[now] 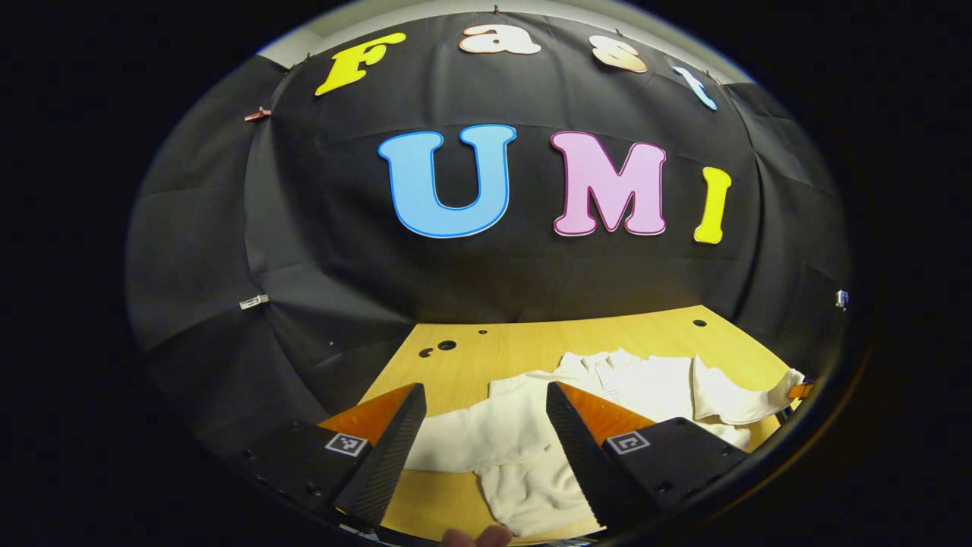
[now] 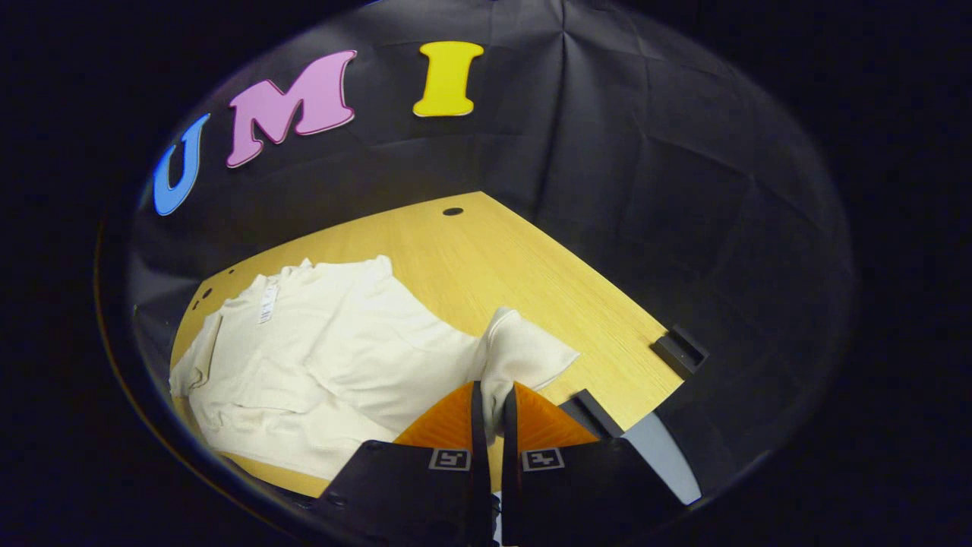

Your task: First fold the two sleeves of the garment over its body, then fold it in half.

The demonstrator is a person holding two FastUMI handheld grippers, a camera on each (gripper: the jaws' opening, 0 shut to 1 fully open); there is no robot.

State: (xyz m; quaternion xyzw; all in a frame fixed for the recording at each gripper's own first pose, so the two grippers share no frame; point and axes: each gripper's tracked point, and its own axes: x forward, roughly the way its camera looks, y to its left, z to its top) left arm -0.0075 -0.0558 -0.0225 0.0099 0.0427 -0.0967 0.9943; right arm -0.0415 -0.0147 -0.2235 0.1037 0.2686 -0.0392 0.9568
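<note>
A cream long-sleeved garment (image 2: 326, 357) lies spread on the wooden table (image 2: 524, 273). In the right gripper view my right gripper (image 2: 490, 403) is shut on the cuff end of one sleeve (image 2: 524, 353), lifted a little off the table beside the body. In the left gripper view my left gripper (image 1: 486, 410) stands open above the other sleeve (image 1: 478, 441), which lies flat across the table; nothing is between its fingers. The garment's body (image 1: 653, 387) and collar lie beyond it to the right.
Black cloth walls close in the table at the back and sides. Small holes (image 1: 446, 346) mark the tabletop near the far edge. Two dark brackets (image 2: 680, 349) sit on the table's right edge. A fingertip (image 1: 478, 536) shows at the bottom of the left gripper view.
</note>
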